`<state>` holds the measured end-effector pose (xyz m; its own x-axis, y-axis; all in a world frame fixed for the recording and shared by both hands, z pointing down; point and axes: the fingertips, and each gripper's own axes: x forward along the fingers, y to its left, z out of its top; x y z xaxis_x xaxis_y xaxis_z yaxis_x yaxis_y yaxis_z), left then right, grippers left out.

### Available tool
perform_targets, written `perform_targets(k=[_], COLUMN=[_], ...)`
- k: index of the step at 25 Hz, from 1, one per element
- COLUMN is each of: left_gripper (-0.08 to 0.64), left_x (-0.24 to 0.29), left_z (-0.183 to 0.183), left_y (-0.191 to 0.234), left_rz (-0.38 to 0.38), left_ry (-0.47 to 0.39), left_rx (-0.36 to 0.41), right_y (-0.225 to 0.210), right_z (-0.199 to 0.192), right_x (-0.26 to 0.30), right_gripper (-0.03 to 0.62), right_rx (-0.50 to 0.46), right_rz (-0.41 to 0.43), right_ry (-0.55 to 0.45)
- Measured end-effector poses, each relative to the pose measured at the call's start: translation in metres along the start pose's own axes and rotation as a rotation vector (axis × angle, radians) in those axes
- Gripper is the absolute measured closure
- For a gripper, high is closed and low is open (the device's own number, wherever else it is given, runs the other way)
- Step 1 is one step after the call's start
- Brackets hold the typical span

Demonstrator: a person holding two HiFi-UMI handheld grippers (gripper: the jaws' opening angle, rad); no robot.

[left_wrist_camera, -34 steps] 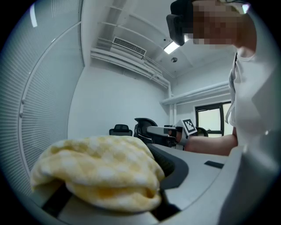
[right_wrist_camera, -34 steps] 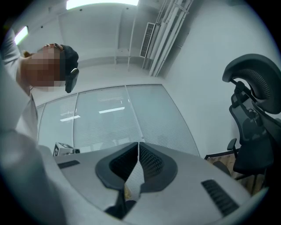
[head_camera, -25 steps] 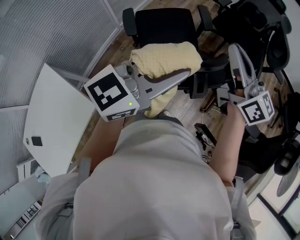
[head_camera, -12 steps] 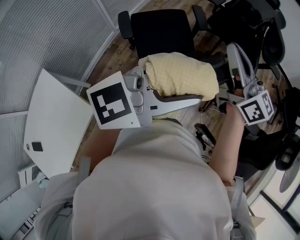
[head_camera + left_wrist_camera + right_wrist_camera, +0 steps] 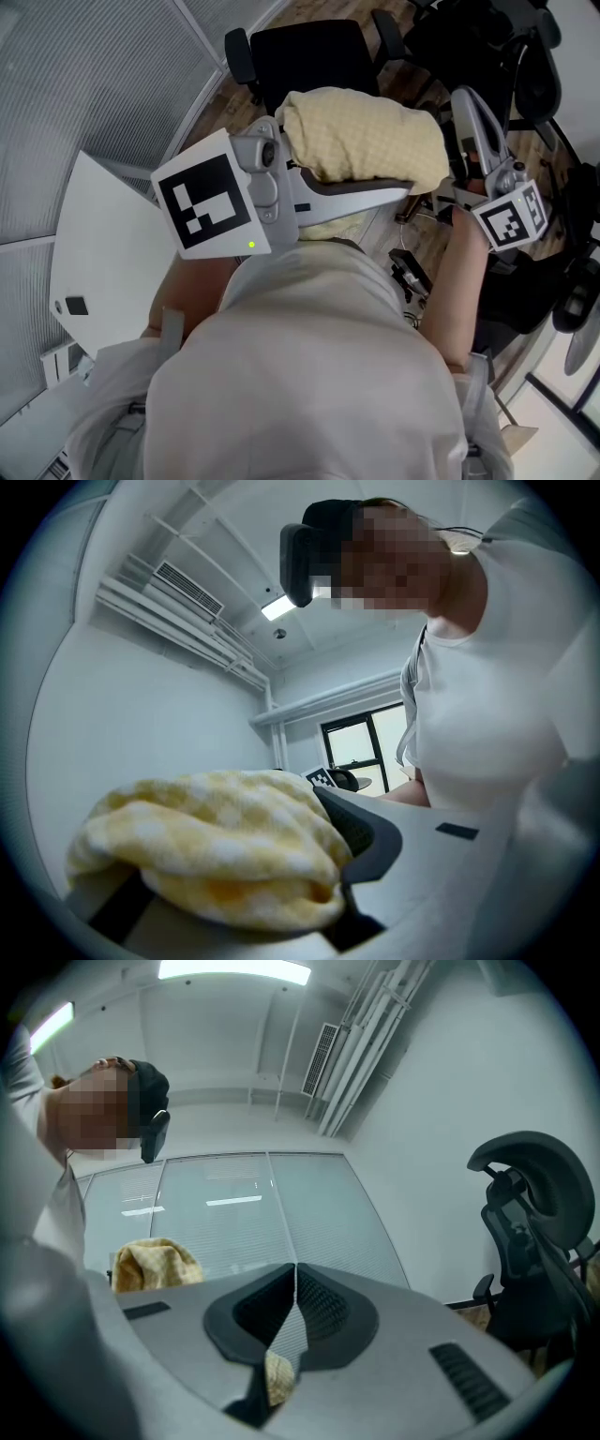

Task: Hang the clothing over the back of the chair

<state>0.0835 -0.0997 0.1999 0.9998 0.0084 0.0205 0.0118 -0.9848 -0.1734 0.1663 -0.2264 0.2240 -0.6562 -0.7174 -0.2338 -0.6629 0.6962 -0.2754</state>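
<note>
The left gripper (image 5: 401,186) was clenched on the bunched yellow clothing (image 5: 366,131), held up to the right of its marker cube. The bundle covered one jaw, and how far the cloth trailed below was hidden. The right gripper (image 5: 295,1277) had its jaws pressed together. A yellow scrap showed through the gap behind them, too small to tell if it was caught. The black chair (image 5: 305,56) stood far off, its seat partly hidden by the bundle.
</note>
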Motion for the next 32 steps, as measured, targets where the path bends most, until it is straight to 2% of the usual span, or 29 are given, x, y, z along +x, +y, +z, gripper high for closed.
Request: perform_targets(k=[5,9,14,19,21,29,32], left_gripper=[0.495,0.495,0.495,0.495,0.495,0.494,0.494], left_x=[-0.001,0.000,-0.003,-0.010,-0.012,-0.013,-0.015], left_z=[0.008,-0.006,-0.044,-0.073,-0.086,-0.147,-0.167], left_y=[0.015,0.032,0.063,0.088,0.096,0.116,0.125], left_rz=[-0.013,-0.010,0.048,0.079,0.088,0.137,0.173], left_ry=[-0.024,0.004,0.039,0.000,0.010,0.136,0.188], left_rx=[0.041,0.053,-0.060,-0.151,-0.183,-0.326,-0.349], right_y=[-0.008,-0.013,-0.019,-0.023,-0.022,-0.022,-0.022], right_z=[-0.001,0.000,-0.006,-0.012,-0.014,-0.020,-0.023], right_x=[-0.002,0.000,0.003,0.009,0.013,0.020,0.021], right_gripper=[0.571,0.569,0.569,0.571,0.569,0.569,0.569], right_rx=[0.004,0.002,0.004,0.005,0.006,0.011,0.012], right_rz=[-0.019,-0.028,-0.049,-0.069,-0.058,-0.074,-0.081], right_ry=[0.002,0.001,0.017,0.030,0.032,0.055,0.059])
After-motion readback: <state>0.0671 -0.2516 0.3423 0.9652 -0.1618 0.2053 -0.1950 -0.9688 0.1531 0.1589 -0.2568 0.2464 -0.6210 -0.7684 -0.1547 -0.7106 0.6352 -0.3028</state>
